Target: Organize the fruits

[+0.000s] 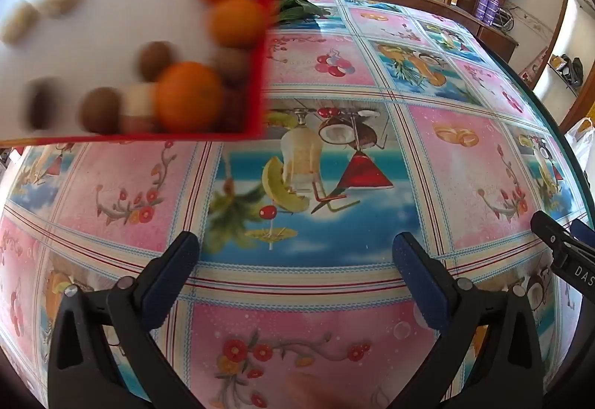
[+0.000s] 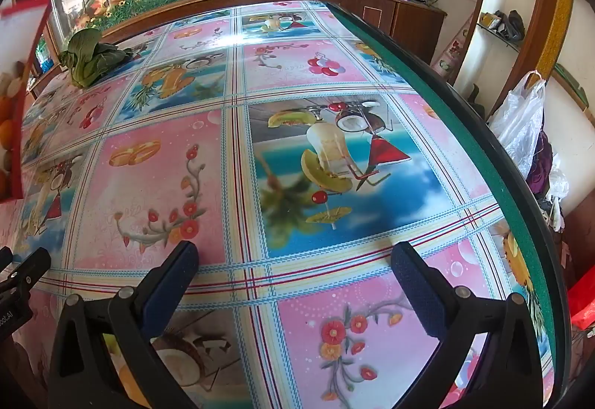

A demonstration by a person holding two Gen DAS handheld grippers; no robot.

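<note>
Left gripper [image 1: 295, 256] and right gripper [image 2: 293, 260] gaped, empty; tray [image 1: 111, 18] of oranges [image 1: 187, 96] lay beyond-left of both.

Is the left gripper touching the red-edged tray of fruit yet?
Apart. In the left wrist view the left gripper is open and empty, with patterned tablecloth showing between its fingertips and the red-edged tray, which sits well ahead at upper left.

Blurred fruits [image 1: 187, 96] in edge-cropped tray [image 1: 256, 81].
</note>
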